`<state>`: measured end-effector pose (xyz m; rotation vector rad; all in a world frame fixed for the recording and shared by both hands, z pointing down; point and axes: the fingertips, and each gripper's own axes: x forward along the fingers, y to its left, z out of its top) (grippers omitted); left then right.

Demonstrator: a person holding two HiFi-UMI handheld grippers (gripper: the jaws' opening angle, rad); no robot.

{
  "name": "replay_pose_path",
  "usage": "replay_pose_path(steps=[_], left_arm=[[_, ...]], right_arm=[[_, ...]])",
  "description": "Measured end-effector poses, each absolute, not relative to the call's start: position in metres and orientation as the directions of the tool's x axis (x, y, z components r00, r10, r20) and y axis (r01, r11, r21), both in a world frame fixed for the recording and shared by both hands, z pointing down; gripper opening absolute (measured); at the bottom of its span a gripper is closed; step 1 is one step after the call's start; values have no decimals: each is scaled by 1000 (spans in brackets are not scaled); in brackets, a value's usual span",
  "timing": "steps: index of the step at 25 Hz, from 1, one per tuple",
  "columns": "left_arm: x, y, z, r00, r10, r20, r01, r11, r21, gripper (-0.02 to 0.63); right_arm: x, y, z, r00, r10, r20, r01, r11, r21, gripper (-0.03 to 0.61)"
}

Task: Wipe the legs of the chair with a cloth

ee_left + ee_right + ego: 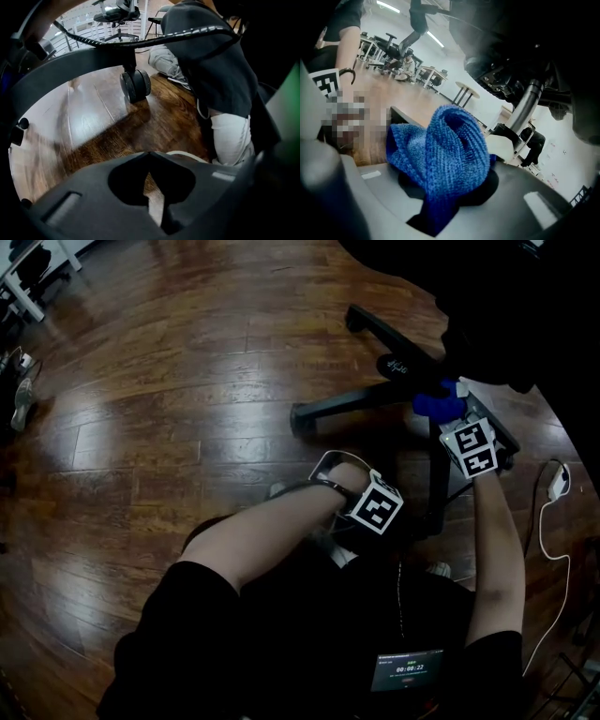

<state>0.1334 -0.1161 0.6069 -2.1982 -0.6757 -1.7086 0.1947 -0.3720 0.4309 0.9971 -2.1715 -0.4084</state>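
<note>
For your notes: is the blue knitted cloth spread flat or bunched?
Bunched: the blue knitted cloth bulges in folds from the right claw.

Glossy dark wood floor [169,381], white desk [28,298] in corner

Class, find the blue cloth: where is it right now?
Head view, upper right: the blue cloth is clamped in the right hand-held gripper, beside the black chair leg.

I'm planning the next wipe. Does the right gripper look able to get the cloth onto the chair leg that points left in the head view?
Probably yes: the right gripper holds the cloth right by the inner end of that leg, which lies bare with nothing across it.
</note>
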Motion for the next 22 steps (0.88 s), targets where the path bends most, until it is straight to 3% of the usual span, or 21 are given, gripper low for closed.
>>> replay_pose_path(steps=[4, 14, 22], left_arm=[[129, -118, 605, 187, 180, 966, 489, -869, 67, 0], [120, -125, 595, 233, 116, 965, 533, -845, -27, 0], [101, -195, 511, 541, -97, 835, 217, -944, -250, 0]], right_arm=[[194, -348, 438, -433, -768, 471, -519, 640, 566, 92], [197, -191, 487, -546, -577, 608, -370, 817, 442, 101], [201, -178, 495, -490, -551, 675, -292, 834, 468, 104]])
